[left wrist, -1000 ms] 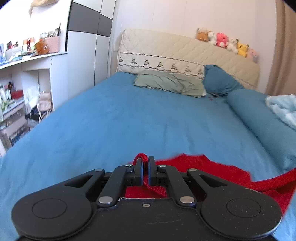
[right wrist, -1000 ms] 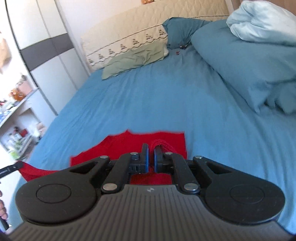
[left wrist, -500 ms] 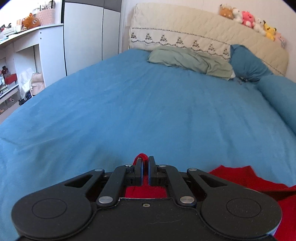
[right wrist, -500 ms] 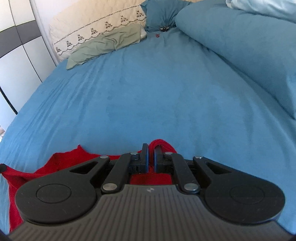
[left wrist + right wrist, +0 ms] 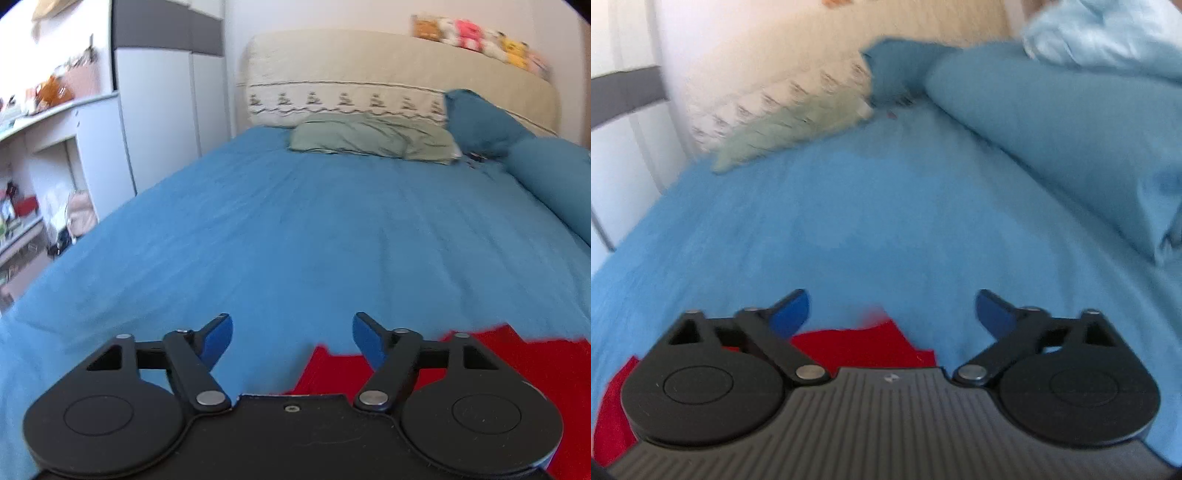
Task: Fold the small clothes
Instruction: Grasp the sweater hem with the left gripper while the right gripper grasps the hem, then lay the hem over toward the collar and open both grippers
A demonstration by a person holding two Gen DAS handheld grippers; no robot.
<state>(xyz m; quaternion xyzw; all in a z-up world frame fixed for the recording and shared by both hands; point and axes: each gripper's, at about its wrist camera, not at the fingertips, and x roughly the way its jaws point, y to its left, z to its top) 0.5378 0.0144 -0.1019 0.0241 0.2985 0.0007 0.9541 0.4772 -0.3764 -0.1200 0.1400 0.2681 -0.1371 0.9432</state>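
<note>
On the blue bed [image 5: 295, 229], both the left tongs [image 5: 291, 332] and right tongs [image 5: 890, 310] have just spread wide, pinching nothing, so the red garment [image 5: 864, 343] lies flat below them, released for folding.

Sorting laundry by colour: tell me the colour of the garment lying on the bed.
Red garment; left wrist view.

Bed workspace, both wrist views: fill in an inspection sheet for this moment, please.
Surface: blue bed sheet, lightly wrinkled.
Job's things: red knitted garment lying on the sheet, released.
Clutter: green pillow, dark blue cushion, blue duvet.
Grippers: left tongs open, just opened, nothing pinched; right tongs open, just opened, garment below.
Cables: nothing seen.
Surroundings: cream quilted headboard, plush toys, white wardrobe, shelves.
</note>
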